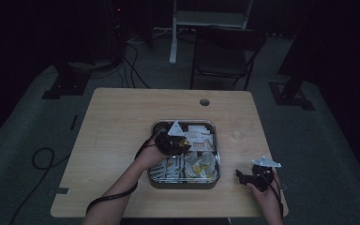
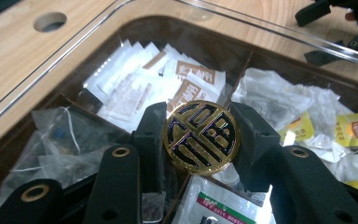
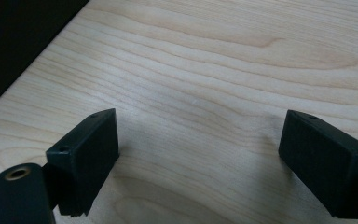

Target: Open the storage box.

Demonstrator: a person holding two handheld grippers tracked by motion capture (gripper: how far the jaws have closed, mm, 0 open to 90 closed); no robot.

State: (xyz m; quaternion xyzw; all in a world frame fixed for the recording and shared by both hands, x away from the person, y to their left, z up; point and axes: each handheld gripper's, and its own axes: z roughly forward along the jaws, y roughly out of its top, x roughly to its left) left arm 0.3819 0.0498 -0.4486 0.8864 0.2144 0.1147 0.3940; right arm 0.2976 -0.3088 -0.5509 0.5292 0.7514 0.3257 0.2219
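A round gold-and-black disc (image 2: 200, 140) with a patterned face sits between the jaws of my left gripper (image 2: 203, 123), which is shut on its edges. In the high view this gripper (image 1: 176, 140) hangs over the middle of a clear-walled compartment box (image 1: 215, 140), the disc (image 1: 184, 142) glinting at its tip. Inside the box (image 2: 121, 18) lie white and brown sachets (image 2: 135, 84), tea bags with yellow tags (image 2: 326, 121) and clear pouches (image 2: 56, 140). My right gripper (image 1: 246, 177) rests on the table right of the box, open (image 3: 198, 140) over bare wood with nothing between its fingers.
The light wooden table (image 1: 117, 122) has a round cable hole (image 1: 204, 101) at its far edge. A dark folding chair (image 1: 225, 56) stands behind the table. Cables lie on the floor at the left (image 1: 42, 159). The right gripper's black parts (image 2: 326, 18) show beyond the box wall.
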